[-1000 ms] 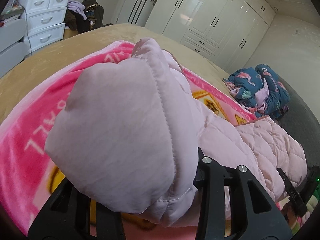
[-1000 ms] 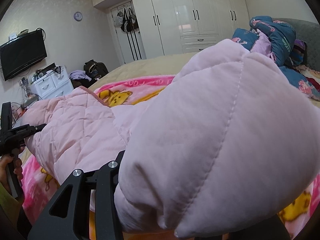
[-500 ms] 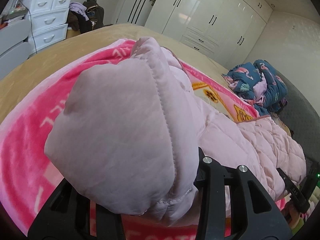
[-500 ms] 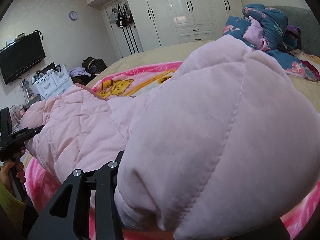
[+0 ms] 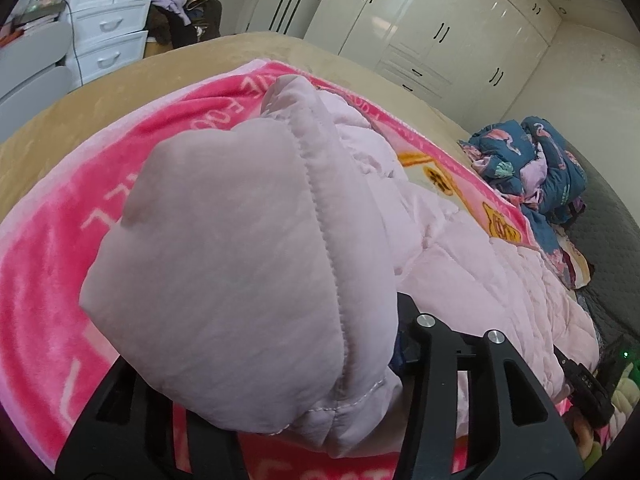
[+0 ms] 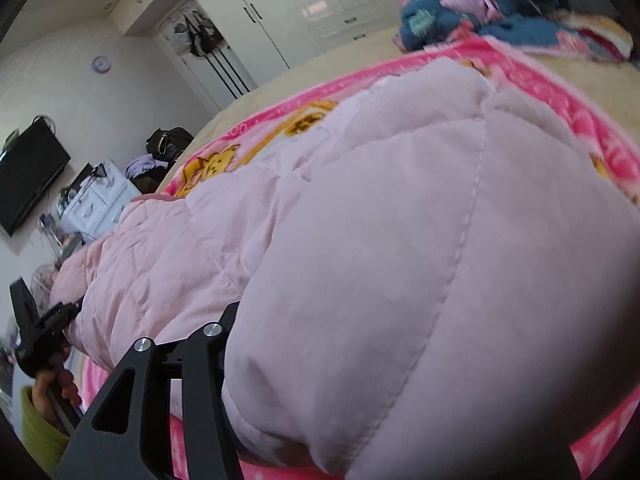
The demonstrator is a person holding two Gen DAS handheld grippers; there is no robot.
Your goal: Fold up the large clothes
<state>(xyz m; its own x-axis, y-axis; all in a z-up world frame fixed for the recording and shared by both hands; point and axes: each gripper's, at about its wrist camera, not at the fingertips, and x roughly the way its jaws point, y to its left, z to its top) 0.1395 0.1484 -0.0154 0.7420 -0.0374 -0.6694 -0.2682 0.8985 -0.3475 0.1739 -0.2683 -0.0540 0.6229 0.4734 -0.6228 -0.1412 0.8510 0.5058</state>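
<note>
Pale pink quilted jacket (image 5: 472, 264) lies across the pink cartoon-print blanket (image 5: 52, 264) on the tan bed (image 5: 112, 96), which serves as the landmark throughout. Left wrist view, left to right: a white chest of drawers (image 5: 108, 28) stands beyond the bed's far left corner, white wardrobes (image 5: 436, 36) line the wall behind the bed, and a blue patterned bundle of bedding (image 5: 548, 168) sits at the bed's right end. A puffy edge of the jacket fills the near field and drapes over the left gripper (image 5: 280, 408); its jaws have just been opening, with the padded fabric between them, but the fingertips are covered, so whether the pads press on it cannot be told. Right wrist view, left to right: a wall-mounted television (image 6: 28, 184) hangs left of the bed and a hand (image 6: 48, 392) in a yellow-green sleeve (image 6: 38, 436) holds the other tool at the bed's near left edge. The right gripper (image 6: 320, 400) also lies under a quilted bulge of jacket; its jaws have just been opening, fabric between them, contact hidden.
</note>
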